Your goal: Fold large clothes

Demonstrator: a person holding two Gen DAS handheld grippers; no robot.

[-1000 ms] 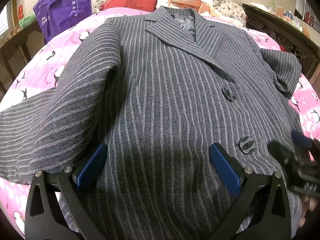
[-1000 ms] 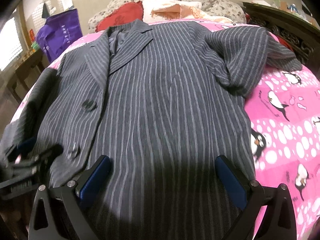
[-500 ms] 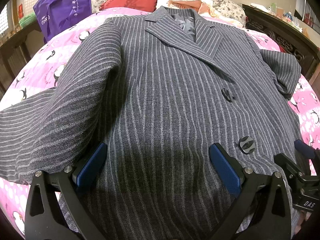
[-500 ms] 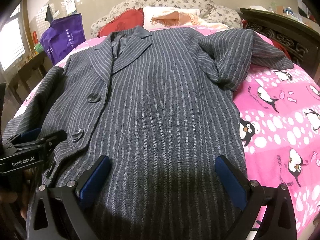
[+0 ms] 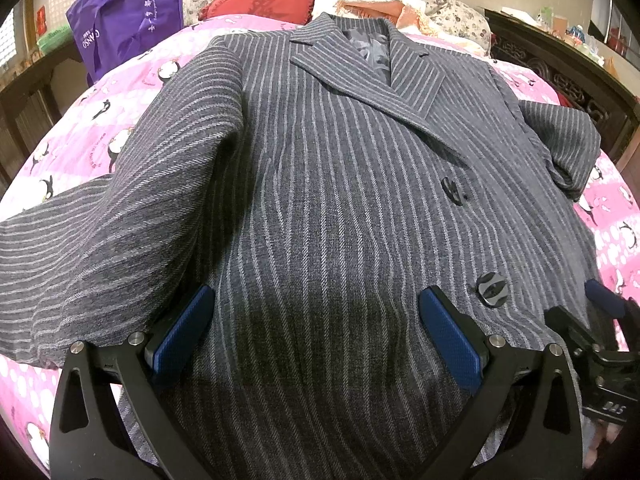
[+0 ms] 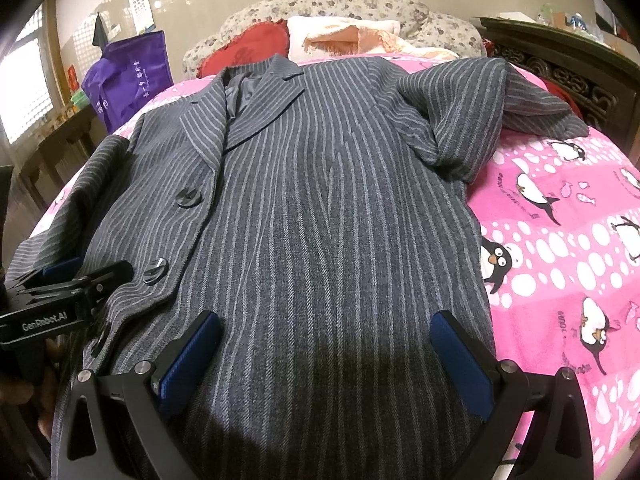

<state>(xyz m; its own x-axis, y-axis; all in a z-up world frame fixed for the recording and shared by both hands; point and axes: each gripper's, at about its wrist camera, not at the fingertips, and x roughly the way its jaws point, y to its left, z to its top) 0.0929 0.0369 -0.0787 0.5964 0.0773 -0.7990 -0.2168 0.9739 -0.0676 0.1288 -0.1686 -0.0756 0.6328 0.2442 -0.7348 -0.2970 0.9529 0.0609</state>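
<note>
A grey pinstriped coat (image 5: 328, 184) lies face up and buttoned on the bed, collar at the far end; it also shows in the right wrist view (image 6: 332, 216). Its sleeves spread to both sides; the right sleeve (image 6: 472, 120) is bent back near the shoulder. My left gripper (image 5: 316, 332) is open and empty, hovering over the coat's lower left part. My right gripper (image 6: 324, 356) is open and empty over the lower right part. Each gripper shows at the edge of the other's view.
The coat lies on a pink penguin bedspread (image 6: 560, 248). A red cushion (image 5: 260, 4) and pillows sit at the headboard. A purple bag (image 5: 124, 20) stands at the left. Dark wooden furniture (image 6: 568, 76) runs along the right side.
The right gripper has risen and tilted up, so more of the coat and room shows. The left gripper has hardly moved. Both stay open.
</note>
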